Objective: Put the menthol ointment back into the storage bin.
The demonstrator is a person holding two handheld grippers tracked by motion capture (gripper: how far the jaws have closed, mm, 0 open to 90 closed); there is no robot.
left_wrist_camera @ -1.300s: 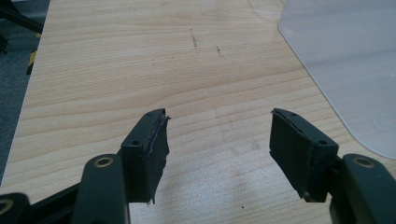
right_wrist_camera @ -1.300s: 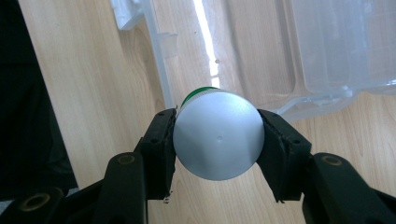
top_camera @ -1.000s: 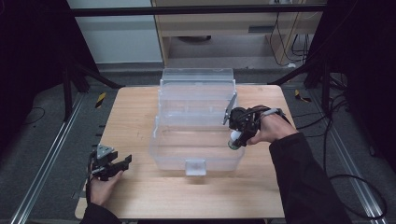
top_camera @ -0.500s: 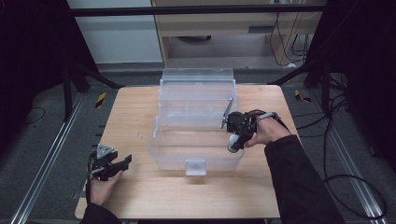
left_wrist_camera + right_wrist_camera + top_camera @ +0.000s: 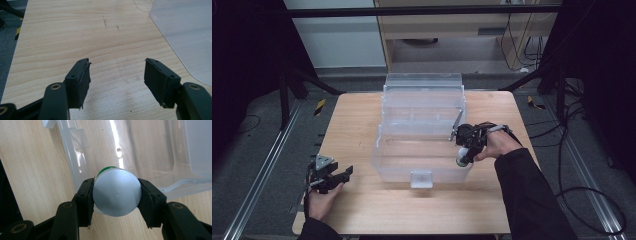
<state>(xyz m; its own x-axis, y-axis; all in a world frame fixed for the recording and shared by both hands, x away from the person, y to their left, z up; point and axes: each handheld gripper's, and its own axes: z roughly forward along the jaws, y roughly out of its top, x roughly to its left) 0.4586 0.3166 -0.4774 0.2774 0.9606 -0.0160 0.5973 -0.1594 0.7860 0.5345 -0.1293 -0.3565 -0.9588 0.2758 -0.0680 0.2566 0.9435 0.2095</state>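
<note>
Lower than a second ago, the right gripper (image 5: 463, 154) has sunk to the clear bin's (image 5: 422, 172) near right corner, jaws clamped on a silver-bottomed green can (image 5: 116, 192) just above the rim. Release is left, I judge; the bin looks empty. Left of the bin, the left gripper (image 5: 343, 174) rests, jaws apart.

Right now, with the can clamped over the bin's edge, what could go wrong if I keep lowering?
The can sits astride the clear bin's wall, so its base could catch the rim and tilt in the right gripper. The pads touch only its round sides; a knock might make it slip. The bin looks light, and the open left gripper is apart from it, so a push may slide it.
</note>
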